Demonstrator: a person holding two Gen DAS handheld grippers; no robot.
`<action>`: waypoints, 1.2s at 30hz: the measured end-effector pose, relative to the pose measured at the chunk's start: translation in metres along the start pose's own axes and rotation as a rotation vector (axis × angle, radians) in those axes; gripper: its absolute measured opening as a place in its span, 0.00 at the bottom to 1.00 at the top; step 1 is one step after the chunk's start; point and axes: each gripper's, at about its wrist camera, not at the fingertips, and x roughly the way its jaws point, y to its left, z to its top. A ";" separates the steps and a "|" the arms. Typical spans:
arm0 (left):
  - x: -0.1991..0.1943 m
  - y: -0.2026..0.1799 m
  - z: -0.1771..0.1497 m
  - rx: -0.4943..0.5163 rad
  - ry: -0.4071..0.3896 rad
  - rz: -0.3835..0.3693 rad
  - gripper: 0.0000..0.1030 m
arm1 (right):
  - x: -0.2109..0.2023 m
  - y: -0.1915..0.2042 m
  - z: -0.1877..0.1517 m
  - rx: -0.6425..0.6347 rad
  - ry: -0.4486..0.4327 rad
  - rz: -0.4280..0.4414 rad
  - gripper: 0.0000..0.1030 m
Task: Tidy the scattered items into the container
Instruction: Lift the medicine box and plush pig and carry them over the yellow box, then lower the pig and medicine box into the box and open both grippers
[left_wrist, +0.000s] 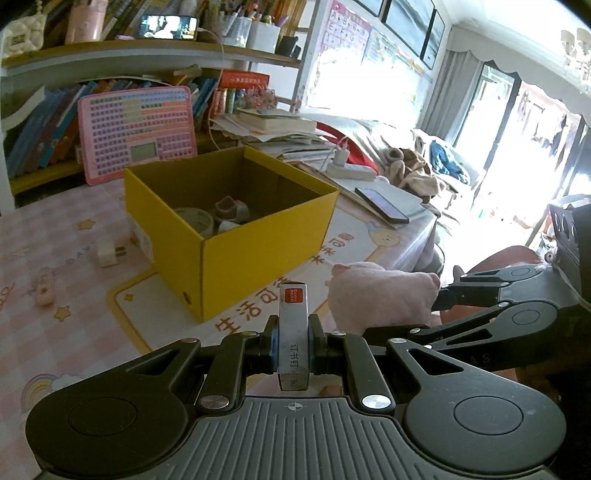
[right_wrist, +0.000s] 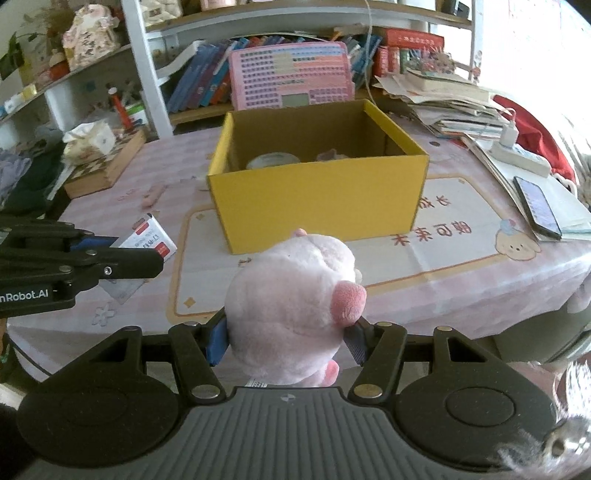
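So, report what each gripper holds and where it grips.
Left gripper clamps the staple box across its long sides, near the back end. Right gripper squeezes the pink plush toy around its body.

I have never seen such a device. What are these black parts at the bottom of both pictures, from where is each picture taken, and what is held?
The black parts are two hand-held grippers, each with two fingers; a person carries one in each hand. Each picture comes from a camera on one gripper, looking forward along its fingers.

In the left wrist view, the left gripper is shut on a small staple box. In the right wrist view, the right gripper is shut on a pink plush toy.

Ahead, on the pink tablecloth, stands an open yellow box with a few things already inside. A white charger and a small pink item lie beside it.
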 end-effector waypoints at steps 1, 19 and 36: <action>0.003 -0.002 0.001 0.002 0.003 -0.003 0.13 | 0.001 -0.004 0.000 0.005 0.003 -0.003 0.57; 0.048 -0.014 0.072 0.077 -0.085 0.050 0.13 | 0.017 -0.060 0.068 -0.042 -0.148 0.036 0.57; 0.118 0.030 0.121 0.034 -0.046 0.248 0.13 | 0.109 -0.075 0.172 -0.305 -0.168 0.152 0.57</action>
